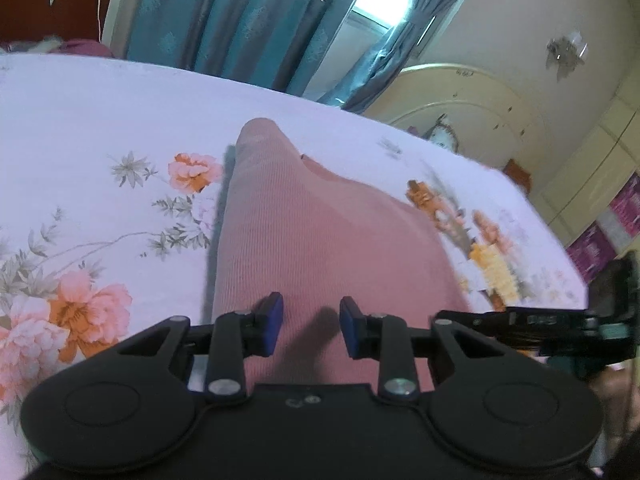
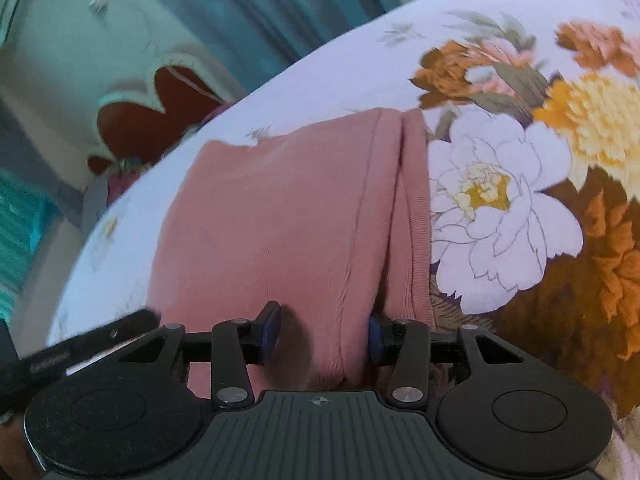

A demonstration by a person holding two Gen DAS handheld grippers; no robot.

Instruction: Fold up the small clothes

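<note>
A pink ribbed garment [image 1: 320, 224] lies folded on the floral bedsheet [image 1: 88, 120]. My left gripper [image 1: 312, 324] hovers low over its near end. Its blue pads [image 1: 272, 320] stand apart and only flat cloth shows between them, with nothing pinched. In the right wrist view the same garment [image 2: 272, 216] shows doubled edges along its right side. My right gripper [image 2: 322, 334] is open at the garment's near edge. A raised ridge of cloth sits between the jaws against the right pad [image 2: 374, 338], while the left pad stands clear of it.
The bed's far edge meets teal curtains [image 1: 240, 12] and a cream wardrobe [image 1: 480, 96]. A red and cream headboard [image 2: 152, 112] stands beyond the bed. The other gripper's black body [image 1: 560, 320] sits close at the right. The sheet around the garment carries only printed flowers [image 2: 492, 208].
</note>
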